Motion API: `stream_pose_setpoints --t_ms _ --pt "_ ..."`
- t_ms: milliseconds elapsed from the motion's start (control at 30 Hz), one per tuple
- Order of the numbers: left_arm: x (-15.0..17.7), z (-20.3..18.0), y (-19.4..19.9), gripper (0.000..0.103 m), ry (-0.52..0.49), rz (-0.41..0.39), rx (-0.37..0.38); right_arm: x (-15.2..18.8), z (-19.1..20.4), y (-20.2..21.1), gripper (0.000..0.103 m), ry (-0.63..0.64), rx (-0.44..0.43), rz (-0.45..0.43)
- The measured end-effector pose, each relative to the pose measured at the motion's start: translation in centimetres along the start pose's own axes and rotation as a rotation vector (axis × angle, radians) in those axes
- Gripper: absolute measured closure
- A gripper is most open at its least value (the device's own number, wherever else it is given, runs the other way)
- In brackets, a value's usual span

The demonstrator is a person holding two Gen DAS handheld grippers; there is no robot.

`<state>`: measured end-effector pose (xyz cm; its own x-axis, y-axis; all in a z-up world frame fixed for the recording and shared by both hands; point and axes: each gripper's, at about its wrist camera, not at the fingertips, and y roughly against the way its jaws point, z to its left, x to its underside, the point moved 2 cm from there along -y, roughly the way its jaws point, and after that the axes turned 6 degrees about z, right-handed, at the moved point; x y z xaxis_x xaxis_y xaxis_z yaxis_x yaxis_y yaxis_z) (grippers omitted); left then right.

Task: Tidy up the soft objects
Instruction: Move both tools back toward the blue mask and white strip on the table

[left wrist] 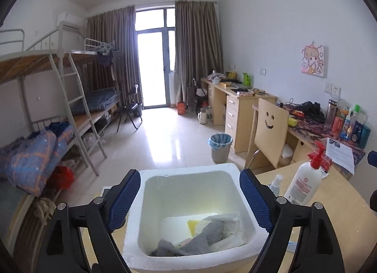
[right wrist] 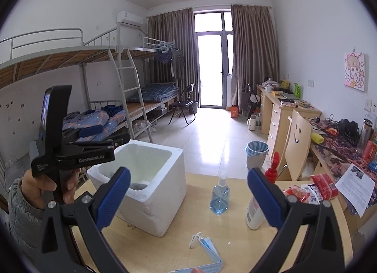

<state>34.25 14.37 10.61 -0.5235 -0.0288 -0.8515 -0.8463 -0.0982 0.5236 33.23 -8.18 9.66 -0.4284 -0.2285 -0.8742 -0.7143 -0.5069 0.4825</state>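
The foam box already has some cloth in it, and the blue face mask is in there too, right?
Not quite. The foam box does hold cloth, but the blue face mask lies outside it on the table, as the right wrist view shows.

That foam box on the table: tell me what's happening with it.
A person holds a hand-held gripper in each hand. The left hand-held gripper hangs open over the white foam box, which already holds a grey cloth and some white items. The right hand-held gripper is open and empty above the table, where a blue face mask lies outside the box.
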Motion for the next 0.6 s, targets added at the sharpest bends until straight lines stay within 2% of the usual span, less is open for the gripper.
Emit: stream_pose_setpoints --t_ms 67,267,600 --pt "0.1 0.1 0.1 0.013 0.017 0.013 0.024 0.2 -0.1 0.0 0.002 -0.003 -0.001 0.003" --pt "0.3 0.3 1.4 0.013 0.024 -0.003 0.006 0.5 0.0 0.6 0.002 -0.008 -0.010 0.002" --pt "1.1 -0.1 6.8 0.006 0.040 -0.058 0.027 0.6 1.0 2.9 0.002 0.007 -0.002 -0.016"
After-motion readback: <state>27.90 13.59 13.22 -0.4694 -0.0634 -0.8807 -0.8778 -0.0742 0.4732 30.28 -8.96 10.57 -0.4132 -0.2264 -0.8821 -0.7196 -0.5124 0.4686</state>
